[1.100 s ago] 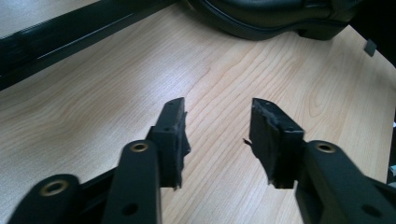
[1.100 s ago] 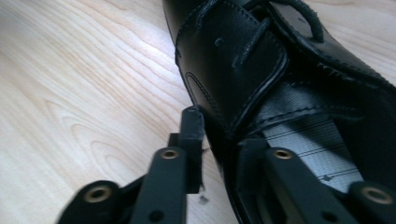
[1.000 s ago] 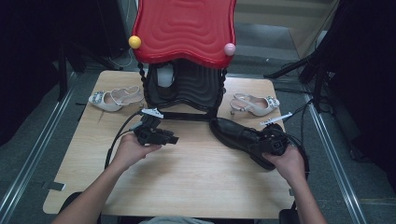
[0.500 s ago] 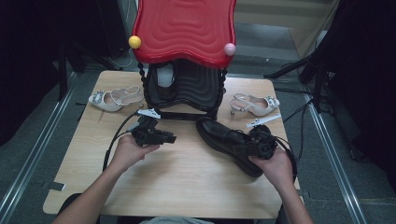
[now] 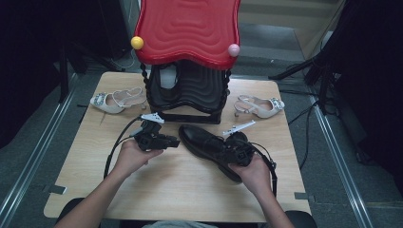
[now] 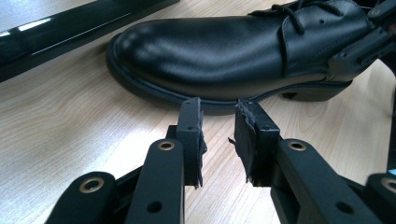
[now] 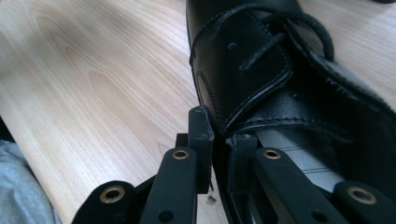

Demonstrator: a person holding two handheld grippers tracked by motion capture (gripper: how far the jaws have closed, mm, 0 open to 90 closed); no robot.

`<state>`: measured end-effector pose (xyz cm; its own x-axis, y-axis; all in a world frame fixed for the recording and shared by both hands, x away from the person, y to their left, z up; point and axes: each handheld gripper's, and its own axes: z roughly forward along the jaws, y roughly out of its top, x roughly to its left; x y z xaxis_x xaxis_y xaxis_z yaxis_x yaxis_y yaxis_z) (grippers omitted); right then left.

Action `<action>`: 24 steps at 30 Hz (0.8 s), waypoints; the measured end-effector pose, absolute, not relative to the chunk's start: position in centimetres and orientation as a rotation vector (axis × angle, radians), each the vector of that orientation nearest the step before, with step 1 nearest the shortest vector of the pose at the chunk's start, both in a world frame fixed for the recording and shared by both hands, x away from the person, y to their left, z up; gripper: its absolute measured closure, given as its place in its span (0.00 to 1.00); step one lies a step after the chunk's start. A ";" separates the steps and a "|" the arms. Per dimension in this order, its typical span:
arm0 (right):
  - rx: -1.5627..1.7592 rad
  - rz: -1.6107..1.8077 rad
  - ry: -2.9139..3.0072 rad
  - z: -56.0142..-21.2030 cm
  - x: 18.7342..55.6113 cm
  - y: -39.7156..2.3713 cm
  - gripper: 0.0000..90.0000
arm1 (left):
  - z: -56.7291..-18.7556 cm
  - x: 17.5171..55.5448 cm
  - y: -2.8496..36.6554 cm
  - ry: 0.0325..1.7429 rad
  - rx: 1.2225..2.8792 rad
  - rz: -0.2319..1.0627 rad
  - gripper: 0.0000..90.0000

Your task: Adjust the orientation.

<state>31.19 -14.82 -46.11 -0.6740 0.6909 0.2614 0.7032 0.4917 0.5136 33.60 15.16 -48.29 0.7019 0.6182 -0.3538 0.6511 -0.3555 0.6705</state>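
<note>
The black lace-up shoe (image 5: 209,147) lies on the wooden table (image 5: 180,190) just in front of the black-and-red shoe rack (image 5: 187,71), its toe toward ten o'clock and its heel toward four o'clock, close to my right hand. My right gripper (image 5: 237,151) is clamped on the side wall of the shoe's collar: in the right gripper view its two jaws stand almost together, with the leather edge (image 7: 219,126) pinched between them beside the laces. My left gripper (image 5: 164,141) sits at nine o'clock from the shoe's toe, pointing at it. In the left gripper view its jaws have just been closing and now stand a little apart with nothing between them, the tips near the sole below the toe cap (image 6: 187,51) but not touching it. Farther out, one pale slingback heel (image 5: 114,100) rests at ten o'clock beside the rack, and another pale slingback heel (image 5: 260,107) lies at two o'clock.
</note>
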 end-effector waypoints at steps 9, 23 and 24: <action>-1.225 -0.988 -2.718 -45.7 30.9 -15.7 0.83 | -48.3 33.4 14.7 0.963 2.057 -0.030 0.81; -1.372 -1.072 -2.692 -44.2 33.1 -20.7 1.00 | -48.7 32.7 12.0 0.947 2.054 -0.045 0.96; -1.385 -1.076 -2.687 -44.3 33.3 -20.8 1.00 | -48.8 32.7 11.6 0.948 2.055 -0.038 0.96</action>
<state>33.34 -20.84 -44.27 -0.6257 0.7444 0.2331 0.6996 0.4034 0.5898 32.67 11.61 -48.83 0.7118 0.6103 -0.3477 0.6363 -0.3506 0.6872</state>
